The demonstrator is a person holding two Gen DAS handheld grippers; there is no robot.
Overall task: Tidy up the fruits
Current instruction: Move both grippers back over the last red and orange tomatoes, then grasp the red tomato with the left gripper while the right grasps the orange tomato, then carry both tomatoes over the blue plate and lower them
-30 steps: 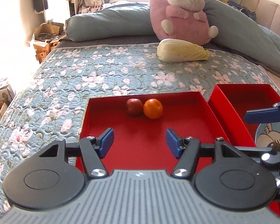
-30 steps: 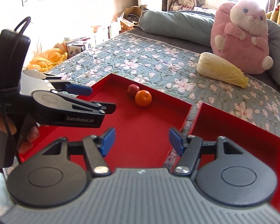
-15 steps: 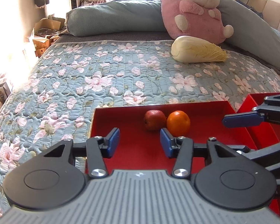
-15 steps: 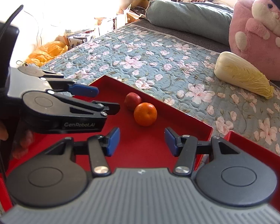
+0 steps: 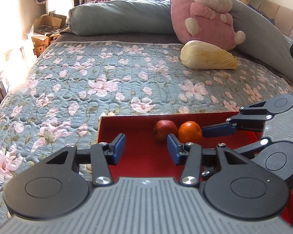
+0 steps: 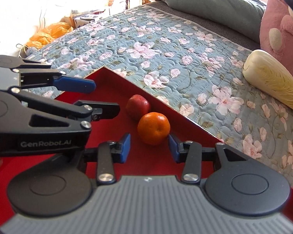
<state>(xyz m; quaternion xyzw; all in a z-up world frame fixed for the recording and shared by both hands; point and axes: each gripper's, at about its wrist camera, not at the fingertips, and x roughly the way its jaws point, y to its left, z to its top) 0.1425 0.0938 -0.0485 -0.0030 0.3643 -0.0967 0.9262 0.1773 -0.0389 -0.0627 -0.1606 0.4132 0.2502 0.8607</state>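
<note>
Orange (image 6: 154, 128) touches apple (image 6: 137, 107) mid-frame in red tray (image 6: 99, 81); right gripper (image 6: 148, 148) spread wide just below orange, left gripper (image 5: 146, 149) also released, empty.

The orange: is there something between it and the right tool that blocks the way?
Nothing visible blocks it. In the right wrist view the orange lies on the red tray just ahead of the open right tool. The apple sits behind it, and the left tool is off to the side.
</note>
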